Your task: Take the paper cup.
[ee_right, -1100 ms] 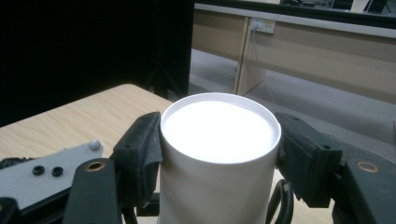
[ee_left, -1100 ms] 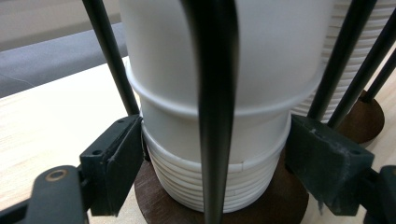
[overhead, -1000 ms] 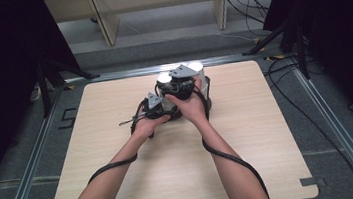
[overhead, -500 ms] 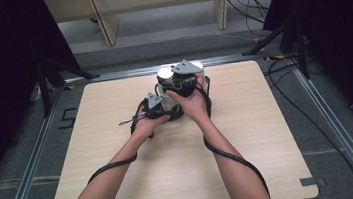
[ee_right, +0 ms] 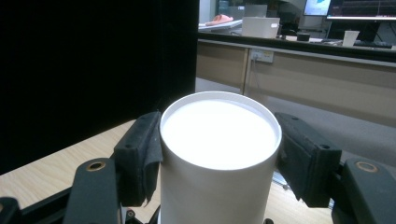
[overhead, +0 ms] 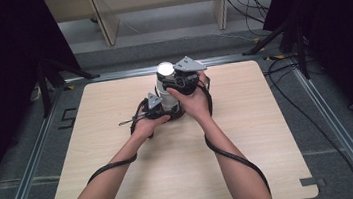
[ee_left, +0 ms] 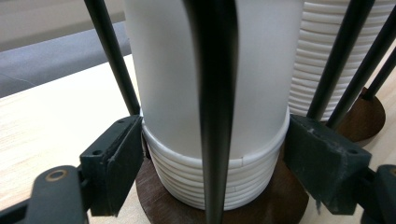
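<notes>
The right gripper [ee_right: 219, 158] is closing on the top cup [ee_right: 218, 154]: its two black pads are pressing against the cup's sides just under the rim, one on each side. The cup is standing bottom up, its flat white base facing the camera that is riding on this gripper. In the high view the right gripper [overhead: 186, 81] is sitting at the top of the stack, with a grey plate on it, and the right hand [overhead: 192, 100] is wrapping around it from behind.

The left gripper [ee_left: 212, 154] is working lower down. Its pads are lying against the stack [ee_left: 210, 179] of ribbed cup rims, one pad on each side, so it is holding the stack near its foot. A black rod [ee_left: 215, 107] is running upright straight in front of this gripper, across the cup, and more rods are rising to either side. Under the stack, a round brown base [ee_left: 261, 210] is resting on the desk [ee_left: 51, 121]. Beyond the gripper's right pad, a second ribbed stack [ee_left: 322, 56] is standing on its own brown base.

In the high view the left gripper [overhead: 154, 107] is sitting just below and beside the right one, near the far middle of the desk [overhead: 124, 186], with both cables trailing back along the forearms.
</notes>
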`<state>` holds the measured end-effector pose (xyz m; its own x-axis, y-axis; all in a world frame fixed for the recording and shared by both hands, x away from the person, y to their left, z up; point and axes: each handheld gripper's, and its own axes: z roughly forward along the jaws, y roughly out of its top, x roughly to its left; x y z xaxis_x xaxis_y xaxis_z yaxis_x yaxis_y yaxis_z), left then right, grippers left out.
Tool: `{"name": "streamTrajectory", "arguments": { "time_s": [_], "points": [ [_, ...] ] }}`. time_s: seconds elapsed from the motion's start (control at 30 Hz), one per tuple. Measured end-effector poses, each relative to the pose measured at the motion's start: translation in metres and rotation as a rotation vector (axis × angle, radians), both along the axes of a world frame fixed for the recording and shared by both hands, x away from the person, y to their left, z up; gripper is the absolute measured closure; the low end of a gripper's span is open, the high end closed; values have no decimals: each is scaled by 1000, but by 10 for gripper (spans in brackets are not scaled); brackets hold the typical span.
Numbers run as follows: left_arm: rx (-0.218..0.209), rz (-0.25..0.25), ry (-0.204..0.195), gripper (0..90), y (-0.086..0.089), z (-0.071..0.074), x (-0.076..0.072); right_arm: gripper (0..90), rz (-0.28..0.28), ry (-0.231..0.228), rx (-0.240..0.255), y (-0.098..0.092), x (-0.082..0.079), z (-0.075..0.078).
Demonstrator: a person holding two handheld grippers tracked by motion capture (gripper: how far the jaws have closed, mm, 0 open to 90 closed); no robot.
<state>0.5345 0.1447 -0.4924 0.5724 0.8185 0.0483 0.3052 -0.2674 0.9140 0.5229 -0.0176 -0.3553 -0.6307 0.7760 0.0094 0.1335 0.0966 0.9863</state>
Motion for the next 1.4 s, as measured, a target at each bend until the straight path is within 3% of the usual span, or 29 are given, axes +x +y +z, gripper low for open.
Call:
{"name": "streamTrajectory", "arguments": {
  "time_s": [0.1, 0.2, 0.37, 0.47, 0.5, 0.6, 0.73, 0.83, 0.87, 0.93, 1.17, 1.23, 1.27, 1.4],
  "points": [
    [-5, 0, -1, 198, 0, 0, 0, 356, 1, -28, -1, -5, -2, 6],
    [-36, 5, -5, 199, 0, -1, -1, 356, 4, -25, 12, -7, -5, 8],
    [-38, 11, -7, 195, 3, -1, -4, 355, 25, -29, 32, -12, -13, 12],
    [-29, 7, -3, 189, 9, 4, -10, 355, 21, -39, 28, -18, -18, 14],
    [-17, 4, -13, 176, 14, 8, -12, 356, 30, -26, 48, -21, -24, 15],
    [-37, 4, -25, 172, 20, 14, -17, 356, 27, -39, 21, -26, -28, 15],
    [-23, -19, -35, 165, 31, 20, -28, 356, 37, -14, 61, -37, -45, 10],
    [-23, -22, -45, 165, 36, 22, -35, 356, 32, -18, 54, -42, -50, 9],
    [-34, -26, -49, 164, 38, 23, -40, 356, 44, 17, 66, -44, -56, 6],
    [-32, -30, -56, 164, 40, 24, -44, 356, 35, 24, 66, -48, -61, 4],
    [-27, -51, -87, 163, 48, 31, -62, 356, 46, 51, 78, -56, -71, -4],
    [-24, -53, -88, 163, 51, 33, -67, 356, 36, 38, 78, -57, -73, -5],
    [-12, -77, -122, 163, 54, 34, -69, 356, 46, 59, 94, -58, -76, -8],
    [-16, -79, -131, 163, 57, 35, -79, 356, 48, 81, 98, -61, -81, -13]
  ]
}}
